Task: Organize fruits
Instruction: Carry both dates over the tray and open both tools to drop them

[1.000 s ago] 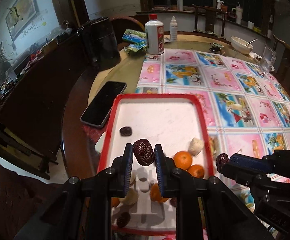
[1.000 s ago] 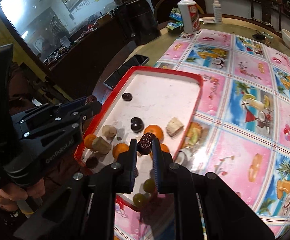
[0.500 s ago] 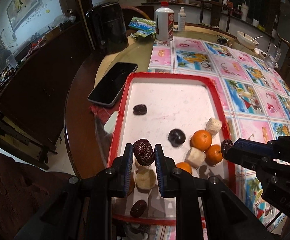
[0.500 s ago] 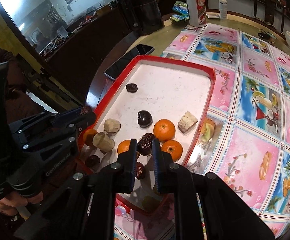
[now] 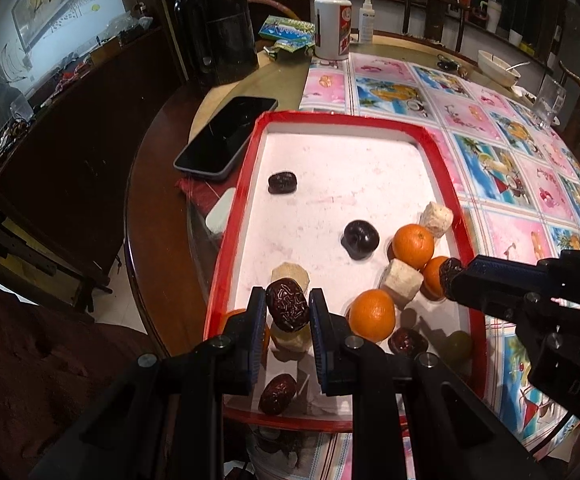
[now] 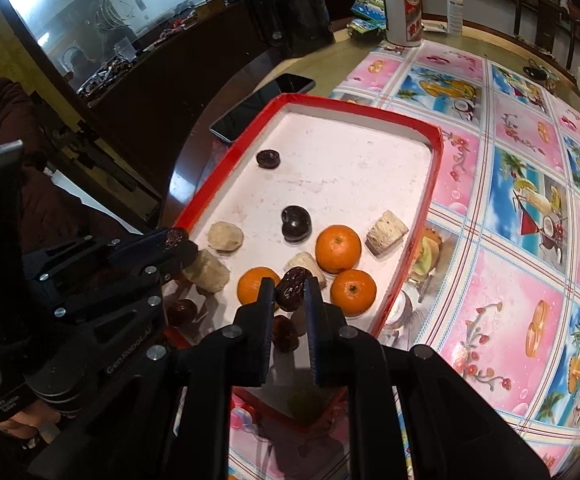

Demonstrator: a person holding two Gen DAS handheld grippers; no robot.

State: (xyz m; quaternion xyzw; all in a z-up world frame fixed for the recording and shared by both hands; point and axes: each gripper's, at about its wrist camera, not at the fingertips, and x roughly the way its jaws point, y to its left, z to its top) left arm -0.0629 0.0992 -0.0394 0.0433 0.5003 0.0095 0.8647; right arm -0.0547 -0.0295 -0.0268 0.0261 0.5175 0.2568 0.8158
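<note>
Round table (image 5: 162,184) carried a red tray (image 5: 234,236); over its near end my left claw (image 5: 288,312) and right claw (image 6: 288,290) each gripped a date.

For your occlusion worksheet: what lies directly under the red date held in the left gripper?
Under the red date clamped in the left gripper, a pale fruit chunk rests on the red tray. Most of the chunk is hidden by the date and fingers.
</note>
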